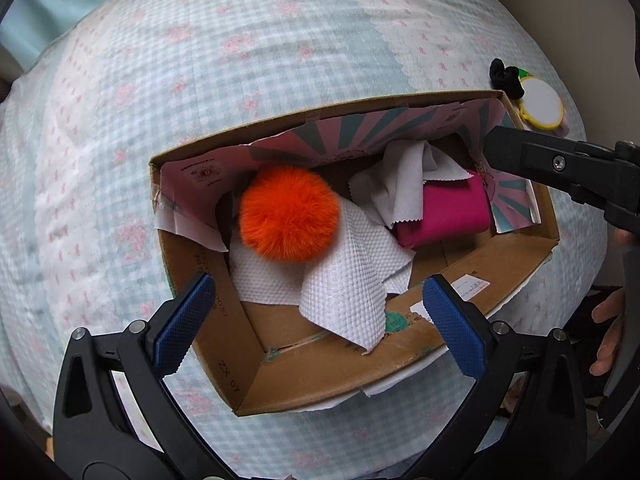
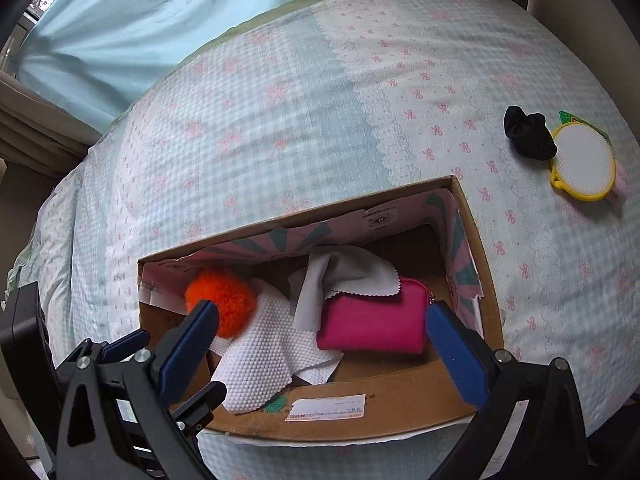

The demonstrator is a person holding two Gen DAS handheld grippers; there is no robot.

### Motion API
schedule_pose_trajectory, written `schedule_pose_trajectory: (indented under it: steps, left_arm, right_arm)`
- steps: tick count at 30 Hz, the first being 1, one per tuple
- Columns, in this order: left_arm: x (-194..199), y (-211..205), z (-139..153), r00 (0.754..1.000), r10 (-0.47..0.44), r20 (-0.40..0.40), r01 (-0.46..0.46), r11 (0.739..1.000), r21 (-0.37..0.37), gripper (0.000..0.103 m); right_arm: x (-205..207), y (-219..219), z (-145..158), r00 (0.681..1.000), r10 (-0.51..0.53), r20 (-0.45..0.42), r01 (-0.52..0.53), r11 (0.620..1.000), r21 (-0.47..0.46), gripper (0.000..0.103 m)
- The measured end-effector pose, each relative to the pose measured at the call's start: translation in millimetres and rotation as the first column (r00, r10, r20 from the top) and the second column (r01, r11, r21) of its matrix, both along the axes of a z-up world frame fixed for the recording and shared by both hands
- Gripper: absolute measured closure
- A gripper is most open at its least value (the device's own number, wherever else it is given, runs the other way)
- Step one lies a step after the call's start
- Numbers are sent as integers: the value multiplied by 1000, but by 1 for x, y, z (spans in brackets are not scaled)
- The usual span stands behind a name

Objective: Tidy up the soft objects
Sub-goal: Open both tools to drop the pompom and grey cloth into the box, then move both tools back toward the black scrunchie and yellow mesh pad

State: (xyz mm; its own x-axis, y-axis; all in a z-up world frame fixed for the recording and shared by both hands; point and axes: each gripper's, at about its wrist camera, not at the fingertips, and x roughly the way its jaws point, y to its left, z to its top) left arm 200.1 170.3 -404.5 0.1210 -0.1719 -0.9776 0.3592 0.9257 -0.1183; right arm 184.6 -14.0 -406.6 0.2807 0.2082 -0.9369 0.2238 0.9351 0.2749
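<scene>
Both grippers poised wide over the box on the bed, nothing in either one!

The left gripper (image 1: 316,320) hangs above the near wall of the cardboard box (image 1: 320,376), blue fingers spread apart and holding nothing; the right gripper (image 2: 320,348) hovers over the same box, just as wide and just as bare. Inside, the orange pompom (image 1: 289,214) sits at the left end on a white textured cloth (image 1: 344,300), a grey cloth (image 1: 400,184) drapes onto the pink pouch (image 1: 452,210) at the right. Out on the checked bedspread (image 2: 280,120), well apart from the box, a black scrunchie (image 2: 528,132) touches a yellow-rimmed round pad (image 2: 582,166).
</scene>
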Motion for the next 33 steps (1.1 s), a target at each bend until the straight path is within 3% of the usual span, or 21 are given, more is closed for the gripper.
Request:
schedule_pose_trajectory:
  steps: [11, 20, 26, 33]
  left_arm:
    - [-16, 4, 56, 994, 54, 97, -52, 998, -22, 0]
    - [-52, 25, 141, 964, 176, 199, -169, 984, -50, 0]
    - [-76, 33, 187, 938, 207, 278, -196, 978, -69, 0]
    - [-83, 18, 228, 911, 205, 357, -149, 973, -176, 0]
  right_arm:
    - [-19, 2, 44, 996, 56, 72, -54, 998, -33, 0]
    - [-59, 12, 135, 967, 183, 176, -151, 972, -179, 0]
    - [-97, 4, 196, 953, 163, 255, -100, 965, -243, 0]
    - [-137, -32, 239, 947, 79, 311, 20, 952, -305, 0]
